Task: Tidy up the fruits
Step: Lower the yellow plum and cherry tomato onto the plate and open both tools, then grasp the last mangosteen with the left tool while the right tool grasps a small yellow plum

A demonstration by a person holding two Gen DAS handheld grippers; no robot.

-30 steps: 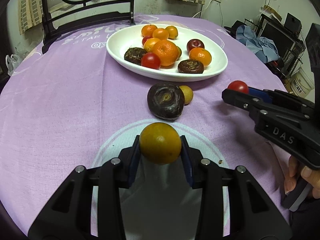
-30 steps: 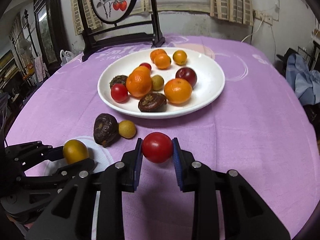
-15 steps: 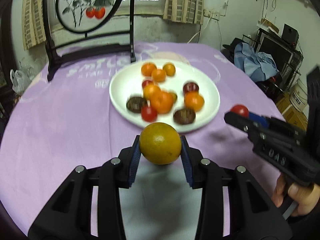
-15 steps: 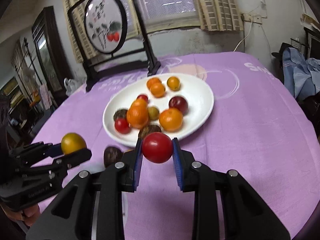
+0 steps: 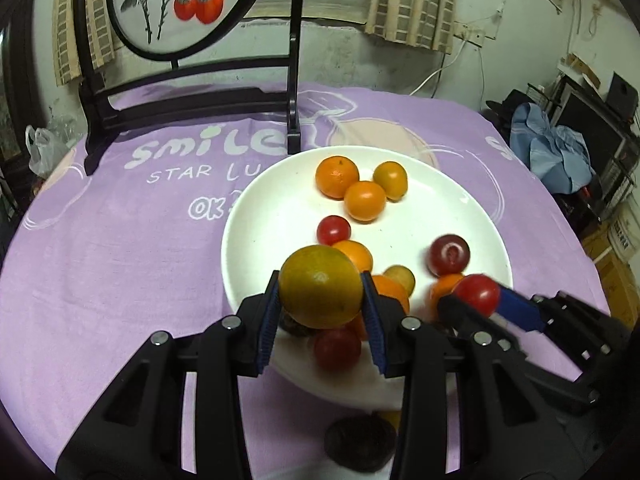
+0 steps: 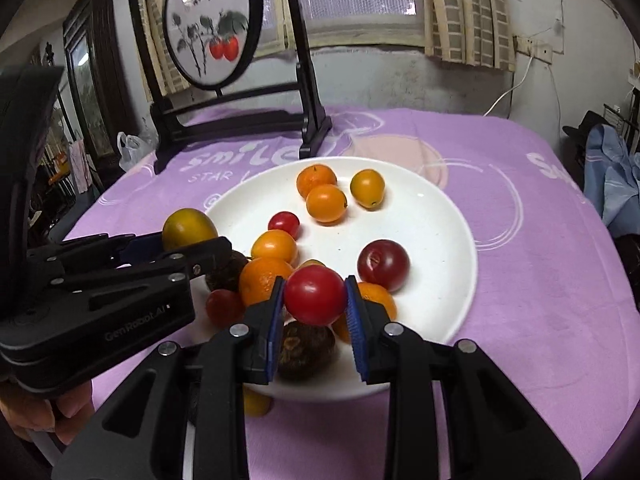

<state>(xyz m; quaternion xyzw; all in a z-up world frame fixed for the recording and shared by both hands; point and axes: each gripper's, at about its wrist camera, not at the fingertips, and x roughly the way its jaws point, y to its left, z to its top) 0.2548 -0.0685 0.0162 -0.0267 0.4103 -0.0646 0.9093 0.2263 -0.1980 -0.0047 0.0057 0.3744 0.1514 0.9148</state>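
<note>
Yellow-green orange (image 5: 320, 286), seemingly round with no clear axis, pinched by left hand-held gripper (image 5: 320, 308); right hand-held gripper (image 6: 316, 300) pinches tomato (image 6: 315, 295).

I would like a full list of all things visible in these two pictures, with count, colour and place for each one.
plate: one, white, on the cloth
fruits on plate: about a dozen, orange, yellow, red, dark brown; exact count unclear
loose fruits: two, dark brown and yellow, on cloth before the plate
tablecloth: one, purple, covering the table
painted screen: one, round, black stand, behind the plate
plastic bag: one, white, far left
left gripper: black, shut on yellow-green fruit
right gripper: black, shut on red tomato
</note>
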